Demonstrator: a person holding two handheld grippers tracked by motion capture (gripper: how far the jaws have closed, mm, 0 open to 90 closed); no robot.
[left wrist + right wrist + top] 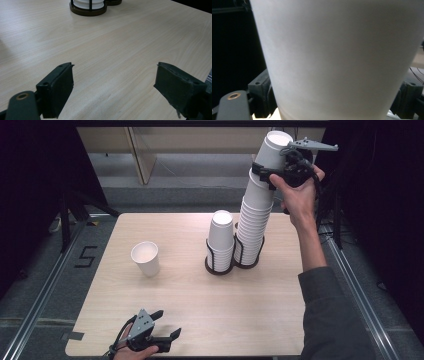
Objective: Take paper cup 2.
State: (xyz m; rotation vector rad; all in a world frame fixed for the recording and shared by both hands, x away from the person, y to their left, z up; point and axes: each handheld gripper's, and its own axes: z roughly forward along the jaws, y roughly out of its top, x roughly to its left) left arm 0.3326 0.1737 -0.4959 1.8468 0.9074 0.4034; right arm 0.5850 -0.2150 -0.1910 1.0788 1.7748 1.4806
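Wooden surface [200,290], two wire cup holders, paper cups.
We log: right gripper [280,167] closed on top cup [272,152] of tall stack [252,225]; short stack [221,240] beside it; lone cup [145,258] apart at left; left gripper [165,325] wide open, empty, at near edge.

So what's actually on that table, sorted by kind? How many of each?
Cup stacks: 2, a tall stack and a short stack; cups within them too close-packed to count.
Loose paper cup: 1, upright.
Black holders: 2 joined rings.
Hand-held grippers: 2, left hand-held gripper and right hand-held gripper around the tall stack's top cup.
Total: 7.
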